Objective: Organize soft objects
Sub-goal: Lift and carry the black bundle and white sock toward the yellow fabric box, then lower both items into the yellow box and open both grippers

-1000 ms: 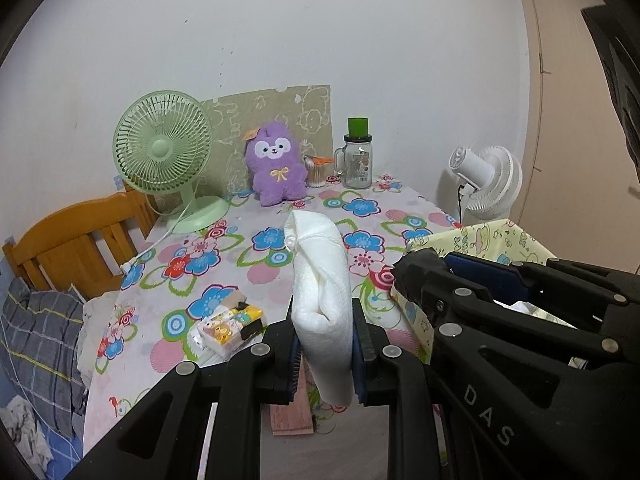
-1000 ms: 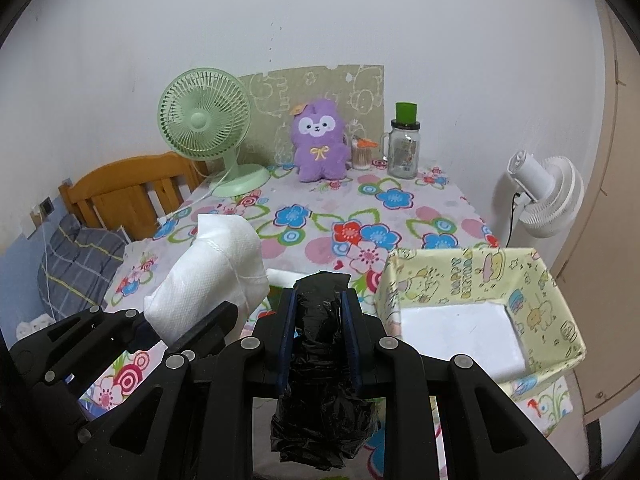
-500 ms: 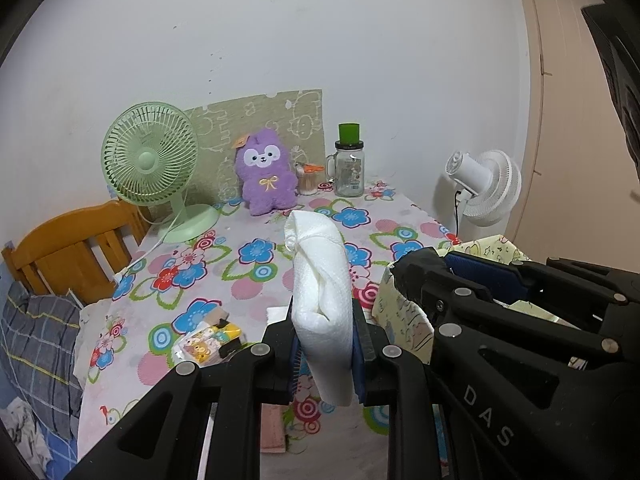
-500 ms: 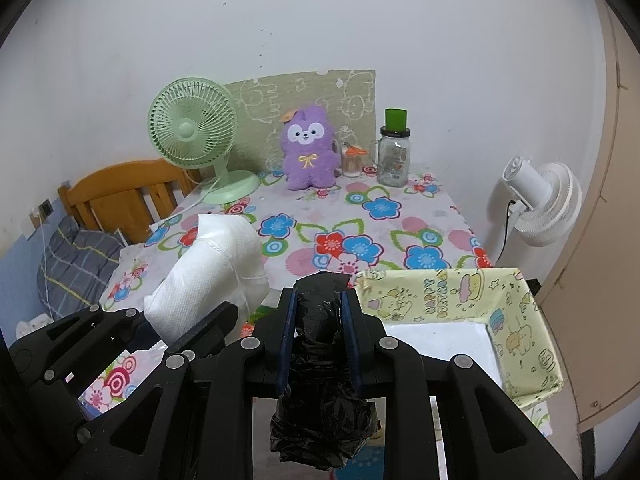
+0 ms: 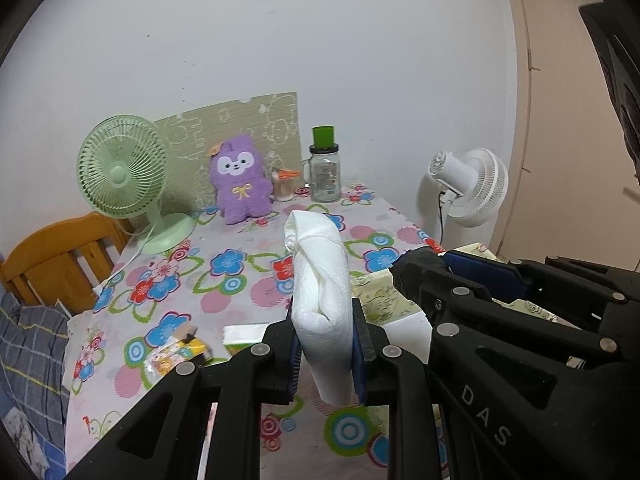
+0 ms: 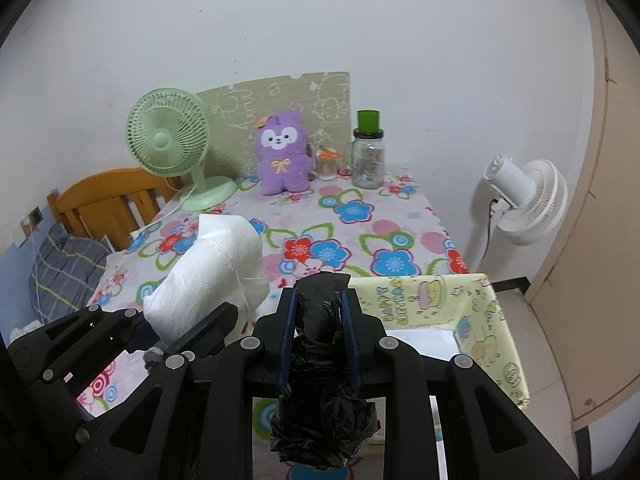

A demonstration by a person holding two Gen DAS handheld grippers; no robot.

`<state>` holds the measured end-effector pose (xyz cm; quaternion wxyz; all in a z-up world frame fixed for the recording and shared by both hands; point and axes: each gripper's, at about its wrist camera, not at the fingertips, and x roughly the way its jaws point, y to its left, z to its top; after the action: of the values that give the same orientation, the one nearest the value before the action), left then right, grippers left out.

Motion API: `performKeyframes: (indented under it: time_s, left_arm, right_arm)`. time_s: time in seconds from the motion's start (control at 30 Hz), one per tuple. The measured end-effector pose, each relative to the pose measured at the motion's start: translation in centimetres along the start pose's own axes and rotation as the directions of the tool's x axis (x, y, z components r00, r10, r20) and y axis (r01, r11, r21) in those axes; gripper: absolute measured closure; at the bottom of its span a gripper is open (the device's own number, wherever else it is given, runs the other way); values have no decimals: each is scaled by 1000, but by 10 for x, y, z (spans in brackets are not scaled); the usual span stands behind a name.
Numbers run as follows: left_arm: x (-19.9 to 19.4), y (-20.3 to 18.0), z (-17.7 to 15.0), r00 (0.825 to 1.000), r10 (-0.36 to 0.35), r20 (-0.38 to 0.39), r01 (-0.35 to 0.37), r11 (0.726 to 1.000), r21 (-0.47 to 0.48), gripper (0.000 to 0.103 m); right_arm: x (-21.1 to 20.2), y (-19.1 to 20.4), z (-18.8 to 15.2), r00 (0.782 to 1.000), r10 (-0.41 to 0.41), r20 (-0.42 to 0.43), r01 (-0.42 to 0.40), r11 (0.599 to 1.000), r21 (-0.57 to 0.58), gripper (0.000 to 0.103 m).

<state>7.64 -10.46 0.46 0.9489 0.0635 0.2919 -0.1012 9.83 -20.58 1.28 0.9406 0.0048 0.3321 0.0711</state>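
L gripper (image 5: 326, 346) is clamped on a white paper-towel bundle (image 5: 320, 276), held up in the air over the near edge of the table (image 5: 240, 264). R gripper (image 6: 320, 342) is clenched on a black crumpled plastic bag wad (image 6: 322, 400), also off the table, just left of the yellow fabric box (image 6: 476, 312) w/ cartoon print.

Handling, as I judge it: both items v. light and soft, squash under the pads. Towel bundle is folded over on itself, so it flops above the pinch; the grip sits near its lower end and most of the bundle stands free above. A hold nearer mid-body would prob. stop it unrolling. Bag wad is slick film, springs back when let go, and a good part hangs loose below the jaws. It could slip or snag on the box rim, so pinch thru the densest part. Neither is fragile; a firm squeeze does no harm.

Box looks like the drop spot, sides soft, may fold in if bumped.
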Motion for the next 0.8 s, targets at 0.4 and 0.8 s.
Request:
performKeyframes:
  time_s: [0.4,0.8]
  left_arm:
    - [14,-35,11,998,-67,3,67,997,36,84]
    - [42,-59,11,992,-115,-43,117,991,58,84]
  right_arm:
    - [1,-41,-3,998,-60,-7,60,997,38,77]
    - [25,-73,-13,993,-98,-63,103,992,73,77]
